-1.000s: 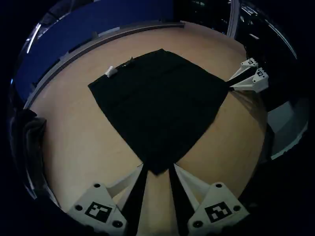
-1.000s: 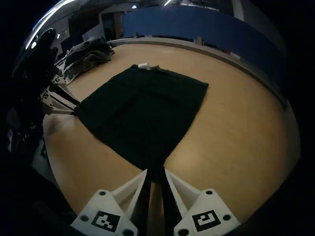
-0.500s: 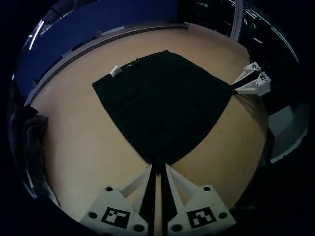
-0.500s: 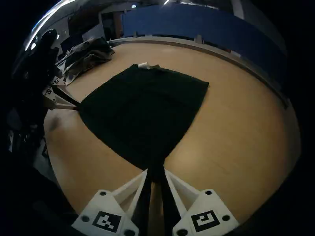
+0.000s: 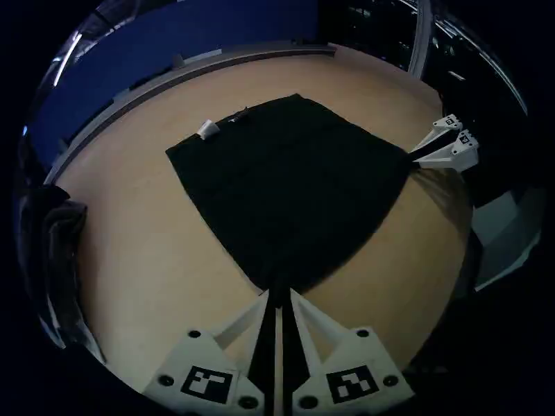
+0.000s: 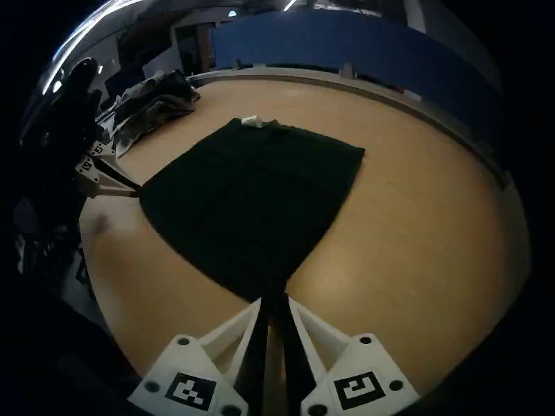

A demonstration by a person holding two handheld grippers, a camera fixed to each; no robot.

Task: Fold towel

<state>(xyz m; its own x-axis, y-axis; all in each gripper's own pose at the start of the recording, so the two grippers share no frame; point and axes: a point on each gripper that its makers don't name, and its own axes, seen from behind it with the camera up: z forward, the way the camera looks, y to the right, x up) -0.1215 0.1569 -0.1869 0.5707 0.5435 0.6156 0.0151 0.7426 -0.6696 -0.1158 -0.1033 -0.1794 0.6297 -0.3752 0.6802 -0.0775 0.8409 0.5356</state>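
Note:
A dark towel (image 5: 291,187) lies spread flat on the wooden table (image 5: 139,243), with a small white tag (image 5: 207,128) at its far edge. My left gripper (image 5: 278,297) is shut on the towel's near corner in the left gripper view. In the right gripper view the same towel (image 6: 257,197) has my right gripper (image 6: 275,299) shut on its near corner. Each view also catches the other gripper farther off: the right gripper (image 5: 415,157) pinching the towel's right corner, and the left gripper (image 6: 135,188) pinching its left corner.
A heap of dark clothes (image 6: 149,97) lies at the table's far left in the right gripper view. It also sits at the left edge (image 5: 52,243) in the left gripper view. A blue partition (image 6: 347,45) runs behind the table's raised rim (image 5: 208,62).
My left gripper's fingers closed from open onto the towel's near corner. The right gripper stayed shut on its corner, and the towel edge between them pulled a little tauter.

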